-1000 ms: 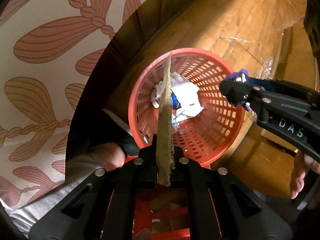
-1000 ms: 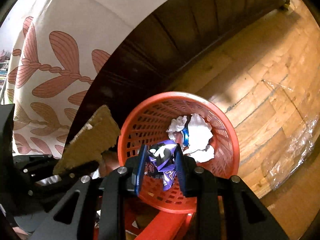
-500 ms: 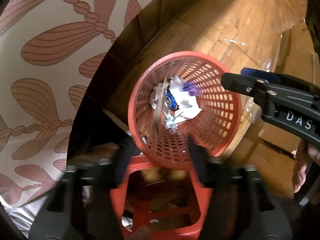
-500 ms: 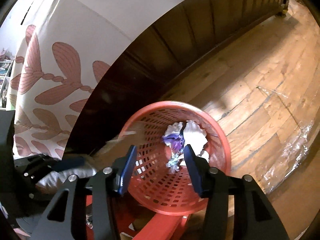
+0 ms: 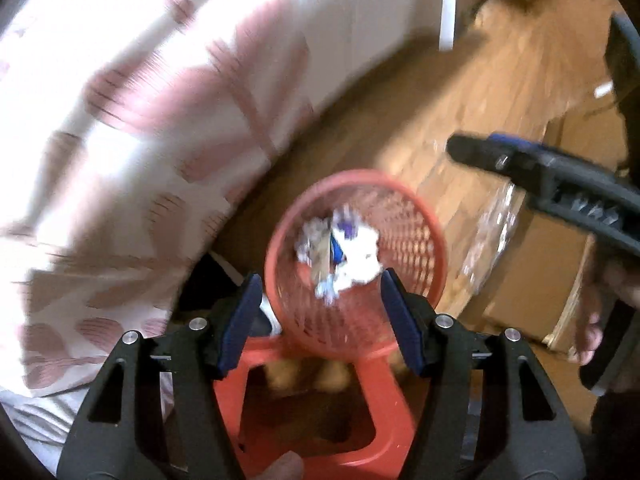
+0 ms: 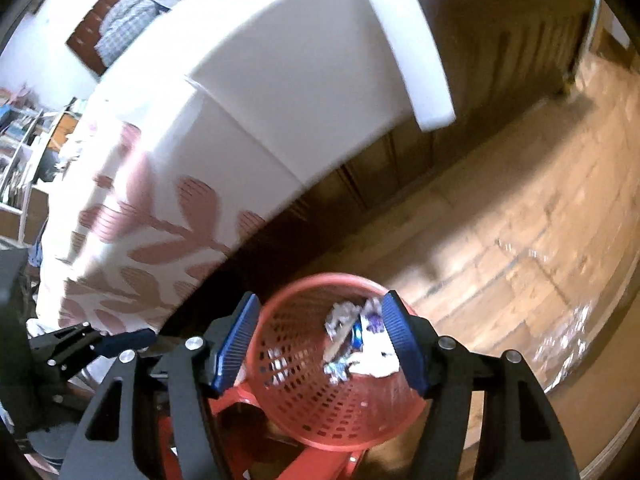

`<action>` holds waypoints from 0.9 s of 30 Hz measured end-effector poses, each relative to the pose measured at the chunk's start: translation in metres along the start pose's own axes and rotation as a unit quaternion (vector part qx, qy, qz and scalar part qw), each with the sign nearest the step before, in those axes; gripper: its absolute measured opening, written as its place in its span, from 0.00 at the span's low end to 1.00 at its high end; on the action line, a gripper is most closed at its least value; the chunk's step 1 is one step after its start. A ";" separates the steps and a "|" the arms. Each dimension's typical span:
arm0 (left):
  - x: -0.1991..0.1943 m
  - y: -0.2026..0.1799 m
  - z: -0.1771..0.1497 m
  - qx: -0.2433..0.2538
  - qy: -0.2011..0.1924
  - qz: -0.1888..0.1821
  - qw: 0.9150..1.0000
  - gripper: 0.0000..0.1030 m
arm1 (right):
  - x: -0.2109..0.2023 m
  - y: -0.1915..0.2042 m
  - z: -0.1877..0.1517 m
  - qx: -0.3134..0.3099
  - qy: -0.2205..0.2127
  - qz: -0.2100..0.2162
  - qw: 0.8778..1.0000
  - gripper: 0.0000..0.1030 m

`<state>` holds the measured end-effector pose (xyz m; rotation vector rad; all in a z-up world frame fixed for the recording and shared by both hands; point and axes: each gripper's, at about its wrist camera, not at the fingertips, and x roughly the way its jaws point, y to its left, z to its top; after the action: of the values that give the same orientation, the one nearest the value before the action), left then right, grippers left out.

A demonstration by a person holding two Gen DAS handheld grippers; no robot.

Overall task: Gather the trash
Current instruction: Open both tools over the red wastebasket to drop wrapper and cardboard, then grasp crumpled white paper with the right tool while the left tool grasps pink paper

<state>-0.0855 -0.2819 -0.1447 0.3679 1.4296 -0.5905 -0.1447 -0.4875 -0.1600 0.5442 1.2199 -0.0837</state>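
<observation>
1. The left tongs (image 5: 320,312) stand apart, blue pads (image 5: 240,320) wide of each other, nothing between them. They point almost straight down over the basket (image 5: 400,200).
2. The right tongs (image 6: 320,344) are also released; their jaws have just been opening, and nothing is held between the blue pads (image 6: 404,344).
3. In the left view the right tongs (image 5: 472,150) reach in from the right edge, above and to the right of the basket; a hand (image 5: 600,312) grips their handle.
4. In the right view the left tongs (image 6: 132,338) show at the lower left, beside the basket (image 6: 320,284).
5. The basket is red, round, with slotted walls. It sits on a red stool (image 5: 372,432).
6. The trash (image 5: 340,252) lies in the bottom of the basket: crumpled white paper, a purple scrap, a bit of blue, and a brownish strip that looks like cardboard. The blur hides finer detail.
7. In the right view the same trash (image 6: 360,344) sits between the pads as seen from above, well below them.
8. Around the basket is a wooden floor (image 6: 520,240), with clear plastic film (image 5: 488,248) lying to the right.
9. To the left is white fabric with a pink leaf print (image 5: 140,120), over dark wood panelling (image 6: 400,152).
</observation>
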 end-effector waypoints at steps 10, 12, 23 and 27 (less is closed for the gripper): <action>-0.159 0.184 -0.014 -0.197 -0.273 0.057 0.940 0.74 | -0.060 0.127 0.068 -0.113 -0.085 0.067 0.988 0.83; -0.165 0.222 -0.020 -0.224 -0.280 0.075 0.931 0.74 | -0.059 0.158 0.078 -0.138 -0.095 0.080 0.983 0.85; -0.149 0.369 -0.031 -0.328 -0.220 0.100 0.913 0.76 | 0.014 0.373 0.131 -0.268 -0.085 0.148 0.948 0.85; -0.153 0.384 -0.043 -0.353 -0.227 0.086 0.904 0.76 | 0.051 0.434 0.156 -0.273 -0.083 0.152 0.946 0.85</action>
<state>0.0979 0.0759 -0.0406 -0.2151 1.0514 0.0199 0.1592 -0.1675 -0.0177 0.2246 0.9277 0.4532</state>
